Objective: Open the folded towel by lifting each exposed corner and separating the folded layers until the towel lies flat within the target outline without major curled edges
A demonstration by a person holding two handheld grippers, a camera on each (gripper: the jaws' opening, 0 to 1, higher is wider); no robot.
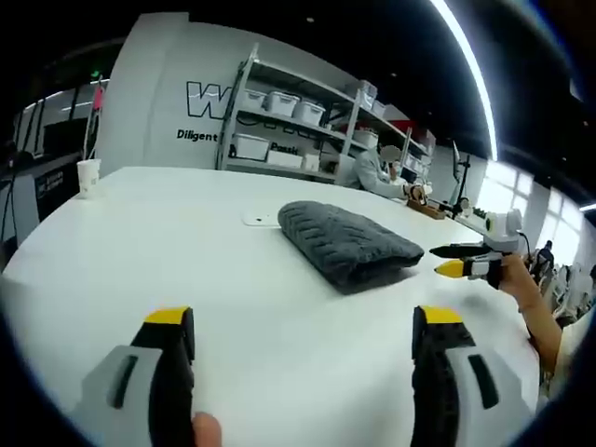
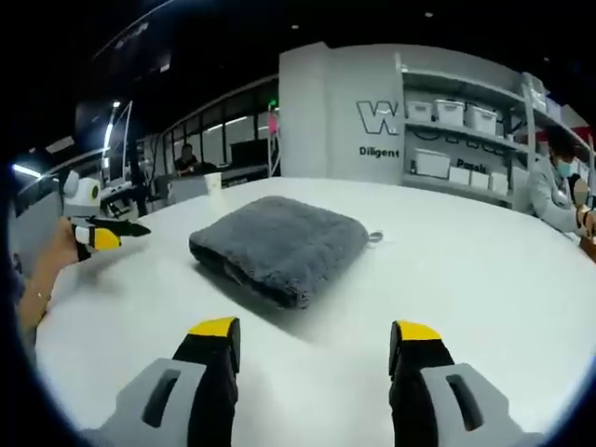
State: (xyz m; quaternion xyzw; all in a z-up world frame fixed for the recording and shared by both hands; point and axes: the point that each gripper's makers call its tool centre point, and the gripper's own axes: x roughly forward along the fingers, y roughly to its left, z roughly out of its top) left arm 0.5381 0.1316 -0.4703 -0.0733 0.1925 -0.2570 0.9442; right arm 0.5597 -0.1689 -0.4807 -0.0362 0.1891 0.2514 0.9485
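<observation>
- In the left gripper view, the left tool (image 1: 303,337) hung low over the bare white counter (image 1: 168,233), its yellow-tipped jaws spread wide and grasping nothing.
- In the right gripper view, the right tool (image 2: 315,349) was likewise released, its jaws parted above the counter and aimed at the towel's near edge.
- The grey towel (image 2: 279,244) lay still folded in a thick bundle near the middle of the counter, just ahead of both tools and touched by neither. No target outline could be made out on the surface.
- Seen from the left gripper view, the right tool (image 1: 458,260) was held level in a person's hand (image 1: 521,279), its tips pointing at the towel's end and close to it.
- Seen from the right gripper view, the left tool (image 2: 112,233) sat well off to the towel's other side, held low.
- The step in hand looked like the approach. Done well, it would likely mean coming in low, pinching only the top layer at an exposed corner, and peeling it back slowly.
- Farther off stood a paper cup (image 1: 88,175) at the counter's edge and shelves (image 1: 298,121) of white bins.
</observation>
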